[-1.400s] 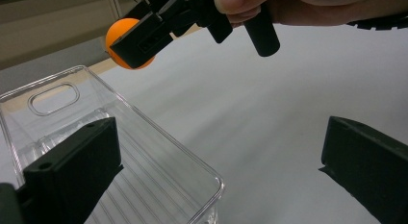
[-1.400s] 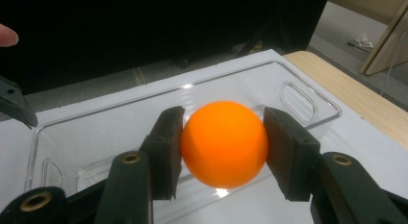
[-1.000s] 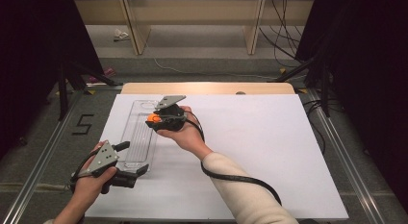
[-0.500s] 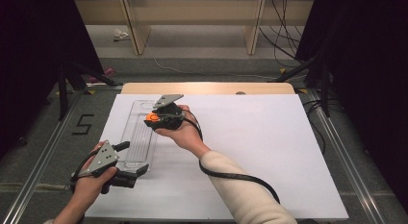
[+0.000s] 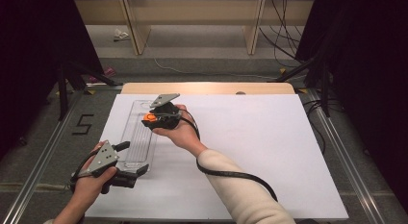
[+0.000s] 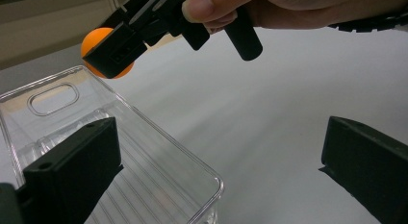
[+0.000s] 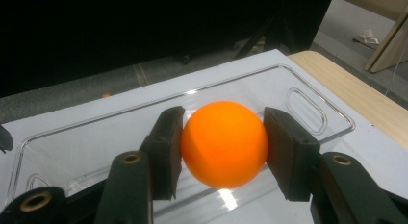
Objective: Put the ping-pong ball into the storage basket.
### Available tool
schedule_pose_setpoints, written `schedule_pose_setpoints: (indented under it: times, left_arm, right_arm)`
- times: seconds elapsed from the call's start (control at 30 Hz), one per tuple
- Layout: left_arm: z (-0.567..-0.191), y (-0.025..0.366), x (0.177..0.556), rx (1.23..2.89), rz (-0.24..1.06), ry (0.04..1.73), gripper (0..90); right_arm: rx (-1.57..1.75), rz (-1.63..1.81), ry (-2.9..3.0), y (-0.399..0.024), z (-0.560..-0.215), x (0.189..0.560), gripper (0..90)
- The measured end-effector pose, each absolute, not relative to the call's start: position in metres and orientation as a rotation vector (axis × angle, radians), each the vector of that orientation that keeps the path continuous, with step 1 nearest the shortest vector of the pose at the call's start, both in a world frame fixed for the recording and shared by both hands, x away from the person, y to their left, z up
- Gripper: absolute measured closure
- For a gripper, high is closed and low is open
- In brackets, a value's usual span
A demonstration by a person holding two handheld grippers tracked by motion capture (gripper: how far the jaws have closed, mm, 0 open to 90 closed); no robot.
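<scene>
An orange ball is squeezed between the two black pads of my right gripper, which is shut on it. In the high view that gripper holds the ball just above the far half of a long clear plastic tray lying on the white sheet. My left gripper rests at the tray's near end, jaws wide apart. In the left gripper view, its left jaw stands over the tray's near rim and its right jaw over bare sheet, with the ball held farther off.
A white sheet covers the table, with a bare wooden strip along the far edge. Metal rails run down both sides. The tray has a slot handle at its far end. Wooden legs and cables sit on the floor beyond.
</scene>
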State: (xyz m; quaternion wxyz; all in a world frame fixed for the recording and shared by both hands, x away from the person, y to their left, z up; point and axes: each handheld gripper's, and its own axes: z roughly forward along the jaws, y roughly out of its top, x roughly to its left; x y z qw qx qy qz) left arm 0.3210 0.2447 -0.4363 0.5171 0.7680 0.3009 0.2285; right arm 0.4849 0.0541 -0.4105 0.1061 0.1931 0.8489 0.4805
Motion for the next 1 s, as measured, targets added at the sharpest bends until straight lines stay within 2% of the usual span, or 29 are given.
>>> schedule_pose_setpoints:
  times: [1.0]
  left_arm:
    - [-0.436, 0.245, 0.321, 1.844, 0.547, 0.721, 0.0]
  right_arm:
    - [0.563, 1.402, 2.531, 0.070, -0.414, 0.491, 51.4]
